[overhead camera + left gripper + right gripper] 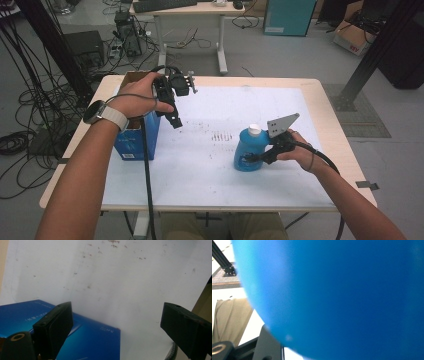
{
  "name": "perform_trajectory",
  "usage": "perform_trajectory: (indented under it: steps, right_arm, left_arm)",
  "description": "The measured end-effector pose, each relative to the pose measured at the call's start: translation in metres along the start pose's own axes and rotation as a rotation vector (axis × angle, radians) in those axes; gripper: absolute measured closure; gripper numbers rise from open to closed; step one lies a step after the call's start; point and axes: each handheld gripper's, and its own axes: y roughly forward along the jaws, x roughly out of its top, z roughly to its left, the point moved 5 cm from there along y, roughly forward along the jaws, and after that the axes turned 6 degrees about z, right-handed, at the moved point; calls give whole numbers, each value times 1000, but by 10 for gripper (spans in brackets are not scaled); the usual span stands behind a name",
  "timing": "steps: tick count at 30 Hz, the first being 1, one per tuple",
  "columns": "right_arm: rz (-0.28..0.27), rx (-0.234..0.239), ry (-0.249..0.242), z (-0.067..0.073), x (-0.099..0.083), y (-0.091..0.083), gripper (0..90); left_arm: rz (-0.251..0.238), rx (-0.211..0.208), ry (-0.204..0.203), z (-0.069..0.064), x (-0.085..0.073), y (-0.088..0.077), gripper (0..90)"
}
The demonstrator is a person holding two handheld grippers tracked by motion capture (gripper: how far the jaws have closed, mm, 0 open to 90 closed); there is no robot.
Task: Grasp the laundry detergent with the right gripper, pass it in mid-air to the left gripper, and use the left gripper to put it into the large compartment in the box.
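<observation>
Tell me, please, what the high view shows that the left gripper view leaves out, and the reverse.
High view: the right tongs shut on the blue bottle with its white cap, both forearms, and the floor beyond the table. Left gripper view: a close look between the left tongs, jaws wide apart with nothing between them, and brown specks on the mat. Shared: the blue box and the white mat.

On the white mat (200, 165) there are one blue bottle (248, 150), one blue box (136, 136) and two grippers.
</observation>
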Motion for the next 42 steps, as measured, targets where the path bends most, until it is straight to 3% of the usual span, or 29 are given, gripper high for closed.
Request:
perform_trajectory:
  steps: [14,22,24,26,29,33,36,42]
  right_arm:
    - [-2,-4,7,0,1,0,432]
    - [-7,-11,14,1,2,-1,435]
    - [-14,-18,19,0,3,-4,434]
    - [-20,-20,32,-1,4,-7,433]
    - [-20,-24,51,-1,6,-13,434]
    - [-25,-14,56,1,14,-22,433]
    - [-26,6,71,4,22,-28,432]
    - [-26,54,71,12,42,-38,432]
  left_arm:
    - [-3,2,-22,-4,-1,-2,109]
    - [-10,18,-6,-12,0,-10,103]
    - [-5,-3,-19,-16,0,-13,104]
    - [-5,11,-23,-17,1,-17,102]
    - [-7,-6,-48,-21,2,-23,96]
    - [-1,-2,-49,-26,6,-33,81]
    - [-29,-31,-73,-32,10,-43,80]
    - [-38,6,-36,-45,18,-62,59]
